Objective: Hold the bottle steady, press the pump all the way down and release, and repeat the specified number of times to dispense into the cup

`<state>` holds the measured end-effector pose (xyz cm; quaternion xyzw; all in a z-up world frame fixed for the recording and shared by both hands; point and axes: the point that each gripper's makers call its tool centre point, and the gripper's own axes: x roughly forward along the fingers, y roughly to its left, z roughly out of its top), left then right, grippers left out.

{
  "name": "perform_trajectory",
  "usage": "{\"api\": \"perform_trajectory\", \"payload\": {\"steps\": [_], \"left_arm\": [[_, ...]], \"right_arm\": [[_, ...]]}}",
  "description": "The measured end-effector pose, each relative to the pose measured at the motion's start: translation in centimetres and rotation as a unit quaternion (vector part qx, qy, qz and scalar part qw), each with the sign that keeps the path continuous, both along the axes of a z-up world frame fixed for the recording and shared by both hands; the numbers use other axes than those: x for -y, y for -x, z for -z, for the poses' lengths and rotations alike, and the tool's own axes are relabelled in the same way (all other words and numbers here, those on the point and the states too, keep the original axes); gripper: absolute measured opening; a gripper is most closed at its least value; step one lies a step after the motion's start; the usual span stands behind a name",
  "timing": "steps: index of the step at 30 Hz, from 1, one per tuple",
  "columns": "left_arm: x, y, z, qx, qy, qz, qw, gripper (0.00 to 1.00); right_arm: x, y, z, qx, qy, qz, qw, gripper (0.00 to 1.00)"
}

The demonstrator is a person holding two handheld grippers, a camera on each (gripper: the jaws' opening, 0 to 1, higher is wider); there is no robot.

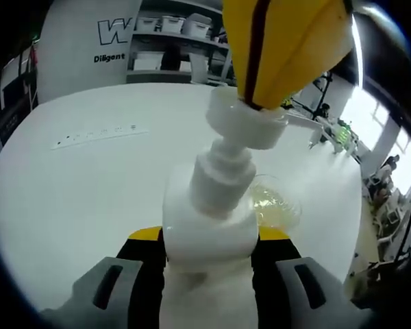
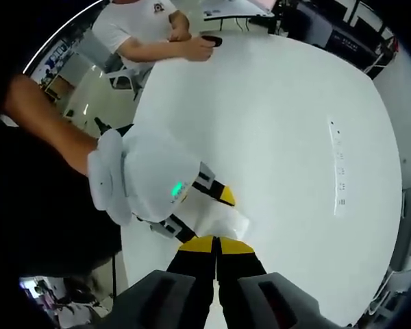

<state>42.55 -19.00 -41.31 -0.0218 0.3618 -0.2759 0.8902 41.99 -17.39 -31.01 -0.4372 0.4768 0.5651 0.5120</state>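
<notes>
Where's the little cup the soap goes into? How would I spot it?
Find the big white round table. On it, just behind the white plastic pump bottle, sits a small clear cup. It's see-through with yellowish liquid inside.

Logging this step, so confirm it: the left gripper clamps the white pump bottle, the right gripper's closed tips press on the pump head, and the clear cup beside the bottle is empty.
Wrong on the cup. In the left gripper view the clear plastic cup beside the white pump bottle already holds yellowish liquid. The rest stands: the left gripper clamps the bottle, and the right gripper presses the pump head.

Lab or office, storage shelves (image 1: 171,41), white table (image 2: 281,123)
</notes>
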Motion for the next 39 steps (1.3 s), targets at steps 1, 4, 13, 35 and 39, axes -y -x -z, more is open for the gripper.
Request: {"api": "perform_trajectory", "payload": {"steps": [1,4,13,35,39], "left_arm": [[0.01,0.0,-0.01,0.0,0.0,0.001,1.0,0.48],[0.01,0.01,-0.06,-0.001,0.0,0.0,1.0,0.48],[0.0,0.03,-0.11,-0.002,0.003,0.0,1.0,0.48],[-0.01,0.06,-0.1,-0.009,0.005,0.004,0.9999,0.48],[0.02,0.06,-0.1,-0.009,0.006,0.003,0.9999,0.48]], "right_arm": [[0.0,-0.02,0.02,-0.001,0.0,0.001,1.0,0.0],[0.0,-0.03,0.03,-0.002,-0.001,0.0,1.0,0.0],[-0.01,-0.09,0.12,-0.006,-0.006,0.004,1.0,0.0],[-0.08,-0.07,0.46,-0.014,-0.002,0.014,0.9998,0.0],[0.2,-0.25,0.41,-0.02,-0.013,0.016,0.9996,0.0]]}}
